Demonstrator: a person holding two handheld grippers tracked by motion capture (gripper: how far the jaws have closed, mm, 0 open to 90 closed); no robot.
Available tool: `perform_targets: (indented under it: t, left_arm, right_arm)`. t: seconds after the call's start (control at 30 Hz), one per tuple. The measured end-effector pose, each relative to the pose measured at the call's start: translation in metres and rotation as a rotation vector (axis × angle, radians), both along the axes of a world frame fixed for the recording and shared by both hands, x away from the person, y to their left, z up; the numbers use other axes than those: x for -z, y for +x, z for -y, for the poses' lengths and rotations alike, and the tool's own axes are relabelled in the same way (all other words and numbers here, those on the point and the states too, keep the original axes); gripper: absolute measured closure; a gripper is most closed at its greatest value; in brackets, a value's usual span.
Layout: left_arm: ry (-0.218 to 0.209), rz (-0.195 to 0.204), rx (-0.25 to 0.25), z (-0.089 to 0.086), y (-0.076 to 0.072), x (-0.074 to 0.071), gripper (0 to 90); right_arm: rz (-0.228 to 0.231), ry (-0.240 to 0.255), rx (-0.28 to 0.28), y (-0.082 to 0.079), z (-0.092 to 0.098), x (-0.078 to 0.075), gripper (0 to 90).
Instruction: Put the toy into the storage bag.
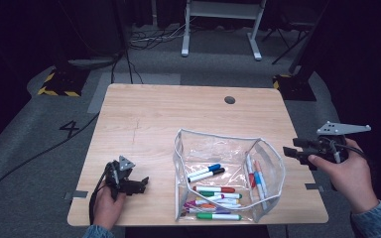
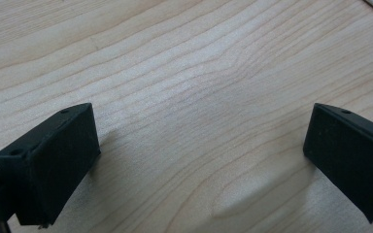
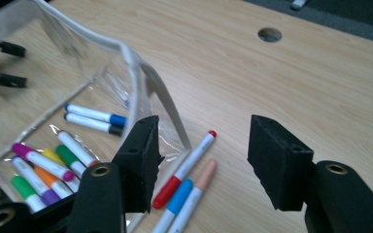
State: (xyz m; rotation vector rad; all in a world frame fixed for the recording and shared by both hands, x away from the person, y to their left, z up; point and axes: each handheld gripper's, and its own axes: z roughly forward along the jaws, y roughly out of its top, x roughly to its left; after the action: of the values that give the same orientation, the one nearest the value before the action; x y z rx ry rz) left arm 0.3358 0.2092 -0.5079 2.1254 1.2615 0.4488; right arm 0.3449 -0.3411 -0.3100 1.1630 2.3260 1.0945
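Note:
A clear plastic pouch (image 1: 206, 144) with white trim stands open on the front right of the wooden table (image 1: 154, 119). Several coloured markers (image 1: 213, 189) lie in it. Three more markers, red (image 3: 184, 167), blue (image 3: 177, 204) and peach (image 3: 199, 187), lie side by side at its right wall; I cannot tell whether they are inside. My right gripper (image 1: 290, 148) hovers at the table's right edge, pointing left at the pouch. In the right gripper view, the right gripper (image 3: 204, 131) is open above those three markers. My left gripper (image 1: 141, 184) rests at the front left, and the left gripper (image 2: 201, 114) is open over bare wood.
A round cable hole (image 1: 229, 99) sits near the table's far edge. Beyond the table are a white desk frame (image 1: 185, 49), loose cables on the grey floor, and a yellow-and-black striped base (image 1: 59, 82). Bare wood covers the far and left parts of the table.

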Motion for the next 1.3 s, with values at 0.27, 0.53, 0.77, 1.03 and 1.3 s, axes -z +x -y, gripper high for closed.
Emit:
perform_targets:
  t: [0.27,0.53,0.77,1.03,1.3]
  left_arm:
    - [0.0,-0.001,-0.001,0.0,0.0,0.0,0.0]
    - [0.001,0.0,-0.001,0.0,0.0,0.0,0.0]
    - [0.001,0.0,-0.001,0.0,0.0,0.0,0.0]
    - [0.001,0.0,-0.001,0.0,0.0,0.0,0.0]
    - [0.001,-0.001,-0.001,0.0,0.0,0.0,0.0]
  right_arm:
    - [-0.114,-0.027,0.031,0.012,0.004,0.053,46.5]
    - [-0.223,-0.065,0.017,0.016,-0.004,0.1,50.2]
    - [-0.283,-0.079,0.017,0.025,-0.014,0.136,51.3]
    - [-0.336,-0.114,0.022,0.034,-0.019,0.159,54.5]
    - [-0.313,-0.219,0.076,0.042,-0.01,0.161,73.3]
